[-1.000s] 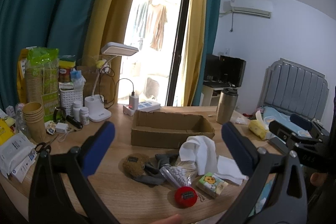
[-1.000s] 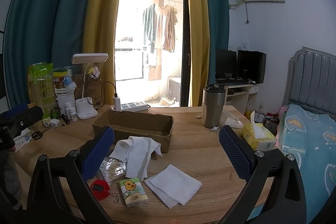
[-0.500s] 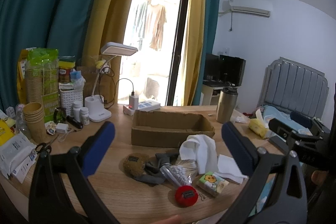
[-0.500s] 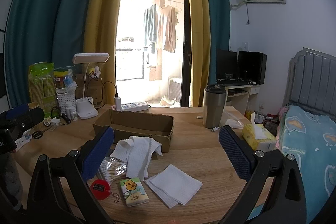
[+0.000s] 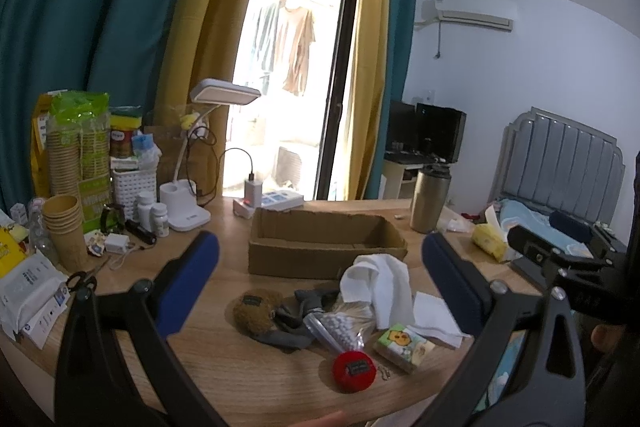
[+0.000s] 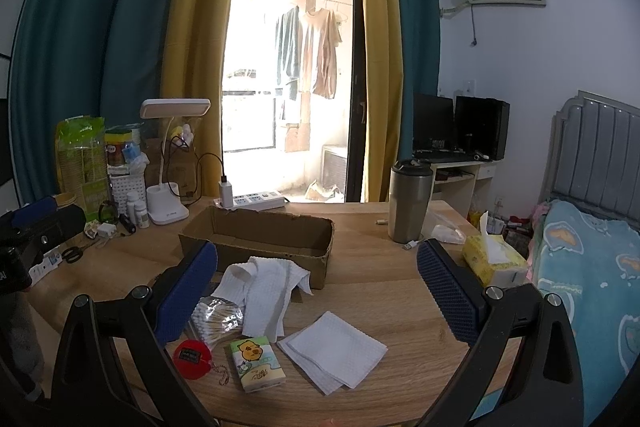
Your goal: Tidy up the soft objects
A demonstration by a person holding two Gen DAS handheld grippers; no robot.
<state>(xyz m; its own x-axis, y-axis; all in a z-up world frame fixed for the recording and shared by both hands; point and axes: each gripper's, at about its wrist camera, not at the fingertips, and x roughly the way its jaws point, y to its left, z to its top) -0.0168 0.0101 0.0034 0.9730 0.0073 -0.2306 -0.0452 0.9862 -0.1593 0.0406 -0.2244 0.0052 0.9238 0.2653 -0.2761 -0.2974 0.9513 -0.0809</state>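
Observation:
An open cardboard box lies on the wooden table. In front of it lie a crumpled white towel, a folded white cloth, a brown plush, grey fabric, a bag of cotton swabs, a red round pouch and a tissue pack. My left gripper is open and empty above the pile. My right gripper is open and empty, also above the pile.
A steel tumbler and a yellow tissue box stand right of the box. A desk lamp, paper cups, bottles, scissors and wipes crowd the left. A bed is at the right.
Both grippers have drifted very slightly; the view is almost the same. Nothing on the table has moved.

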